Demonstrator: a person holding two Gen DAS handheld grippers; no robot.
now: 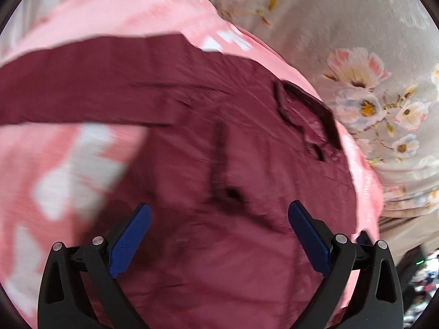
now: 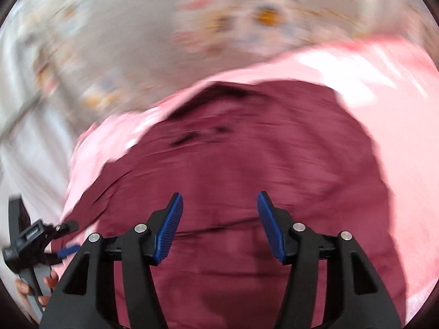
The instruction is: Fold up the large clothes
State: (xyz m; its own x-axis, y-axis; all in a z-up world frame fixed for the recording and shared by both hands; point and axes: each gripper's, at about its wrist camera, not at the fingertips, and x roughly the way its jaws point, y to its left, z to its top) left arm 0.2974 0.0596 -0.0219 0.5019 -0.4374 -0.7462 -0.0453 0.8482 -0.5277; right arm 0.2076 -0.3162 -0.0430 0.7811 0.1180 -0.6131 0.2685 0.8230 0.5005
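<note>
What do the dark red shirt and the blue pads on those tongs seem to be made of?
The dark red shirt looks like thin woven cloth, perhaps cotton, matte, with fine creases and a stitched collar; blur hides the weave. The blue pads on the right gripper look like ribbed rubber or soft plastic, matte, on glossy black plastic arms.

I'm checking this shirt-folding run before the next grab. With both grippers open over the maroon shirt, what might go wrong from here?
1. The maroon shirt lies on a pink patterned cloth; the open left gripper or right gripper might pinch both layers together.
2. One sleeve stretches out across the pink cloth, so it may drag or bunch during a fold.
3. Wrinkles near the collar could get creased in.
</note>
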